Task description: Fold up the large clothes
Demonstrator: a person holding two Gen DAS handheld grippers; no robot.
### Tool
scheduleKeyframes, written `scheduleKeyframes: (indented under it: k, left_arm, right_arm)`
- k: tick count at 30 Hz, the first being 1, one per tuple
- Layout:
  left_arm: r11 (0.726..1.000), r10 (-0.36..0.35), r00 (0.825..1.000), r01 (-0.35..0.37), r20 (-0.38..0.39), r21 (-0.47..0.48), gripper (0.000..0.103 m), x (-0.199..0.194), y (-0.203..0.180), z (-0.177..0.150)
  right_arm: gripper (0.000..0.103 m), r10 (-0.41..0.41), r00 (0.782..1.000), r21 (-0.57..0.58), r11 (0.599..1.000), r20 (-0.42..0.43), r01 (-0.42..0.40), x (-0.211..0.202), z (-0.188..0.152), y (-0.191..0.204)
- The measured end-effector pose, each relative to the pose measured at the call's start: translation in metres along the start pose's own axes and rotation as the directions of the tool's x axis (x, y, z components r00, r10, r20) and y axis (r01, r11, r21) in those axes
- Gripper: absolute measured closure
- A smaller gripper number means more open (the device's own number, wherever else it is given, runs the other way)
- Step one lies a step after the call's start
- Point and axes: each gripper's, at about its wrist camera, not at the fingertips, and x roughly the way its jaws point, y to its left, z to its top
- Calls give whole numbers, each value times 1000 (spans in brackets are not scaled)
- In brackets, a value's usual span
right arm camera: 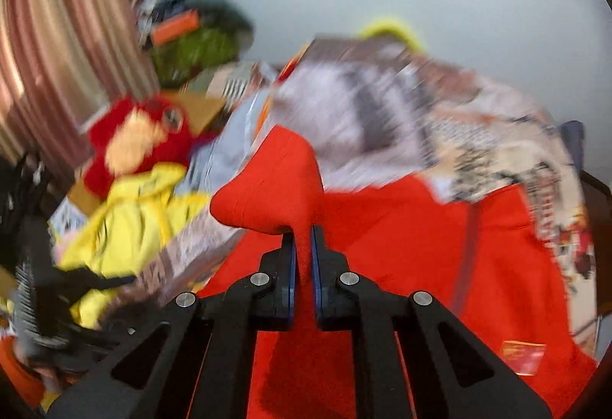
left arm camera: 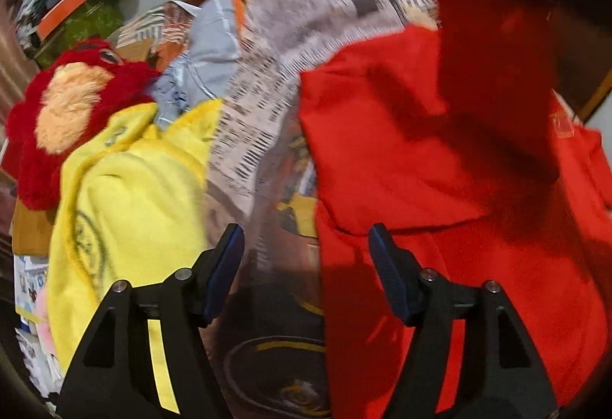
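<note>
A large red garment (left arm camera: pixel 440 158) lies spread on a patterned bedspread (left arm camera: pixel 298 17) and fills the right half of the left wrist view. My left gripper (left arm camera: pixel 306 239) is open and empty, hovering over the garment's left edge, one finger over the bedspread and one over the red cloth. My right gripper (right arm camera: pixel 303 243) is shut on a raised fold of the red garment (right arm camera: pixel 275 181), lifting it above the rest of the cloth (right arm camera: pixel 440 246). Both views are blurred.
A yellow garment (left arm camera: pixel 134 197) and a red plush toy (left arm camera: pixel 72 105) lie at the left, also in the right wrist view (right arm camera: pixel 134 212). A pile of cushions (left arm camera: pixel 76 9) stands behind. A pink curtain (right arm camera: pixel 57 55) hangs at the left. White wall behind.
</note>
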Motion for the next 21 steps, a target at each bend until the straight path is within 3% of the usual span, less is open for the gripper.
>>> scheduleKeyframes:
  k: [3,7,10,17,21]
  left_arm:
    - [999,18,998,-15,-54,48,36,21,-16,-3]
    - [998,24,991,-17,-132,57,36,53,-30,-5]
    - [996,74,992,-69,-106,48,30,65,-34,-1]
    - [961,174,981,-188,-87,-203,29,66,3,15]
    - [945,204,976,-217,-79,-245,28,63,11,11]
  right_arm:
    - [97,-54,994,30,998,93,51,-45,5,-29]
    - [97,-115,983,68,992,141,106,-77,-1,-57]
    - [97,-157,977,102,984,144,143,-91,-12,-80]
    - [97,-193,978,160,971,78,179,-102,-55,-126]
    - [97,-193,981,207,960,4,188,-96,-93,-151]
